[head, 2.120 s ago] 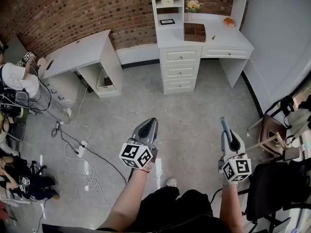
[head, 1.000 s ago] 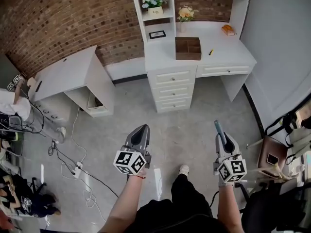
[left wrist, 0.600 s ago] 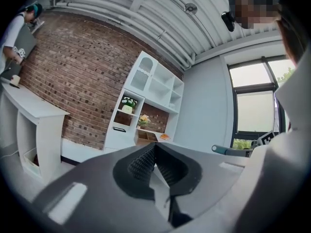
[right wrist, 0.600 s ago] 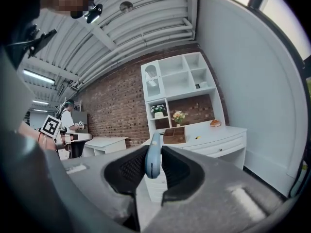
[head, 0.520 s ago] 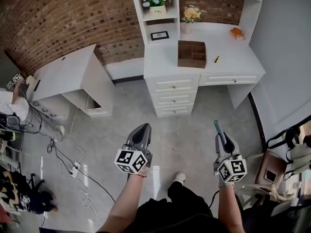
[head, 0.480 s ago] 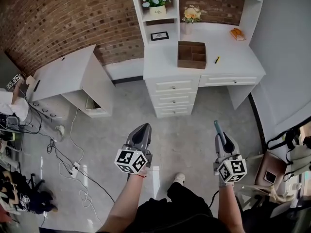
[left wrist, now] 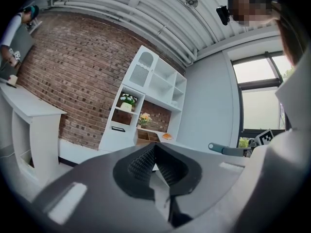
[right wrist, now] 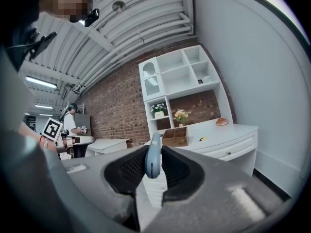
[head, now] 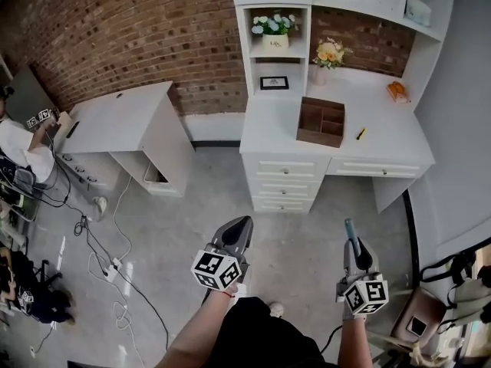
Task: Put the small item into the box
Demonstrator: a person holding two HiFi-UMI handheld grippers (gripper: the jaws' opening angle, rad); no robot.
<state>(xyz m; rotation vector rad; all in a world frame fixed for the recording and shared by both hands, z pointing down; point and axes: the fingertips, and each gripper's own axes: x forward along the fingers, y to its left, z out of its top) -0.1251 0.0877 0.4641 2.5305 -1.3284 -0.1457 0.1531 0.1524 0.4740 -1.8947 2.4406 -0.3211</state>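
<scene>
A brown wooden box [head: 321,123] with compartments stands on the white desk [head: 383,148], far ahead of both grippers. In the right gripper view the box [right wrist: 176,136] shows beyond the jaws. My right gripper [head: 354,245] is shut on a slim blue-grey item [head: 350,228] that sticks out past its tips; the same item [right wrist: 154,155] sits upright between the pads. My left gripper [head: 242,225] is shut with nothing in it, its pads [left wrist: 146,161] meeting at the tips. A small yellow item [head: 360,133] lies on the desk right of the box.
The desk has drawers [head: 280,184] and a hutch with flower pots [head: 276,31] and a small frame [head: 274,83]. An orange object [head: 397,90] lies at the desk's back right. A second white desk [head: 123,117] stands left, a person [head: 19,148] beside it. Cables [head: 107,259] trail across the floor.
The desk and box have shifted right and lower in the head view and look nearer. Both grippers sit lower in the frame. The right gripper still holds the blue-grey item.
</scene>
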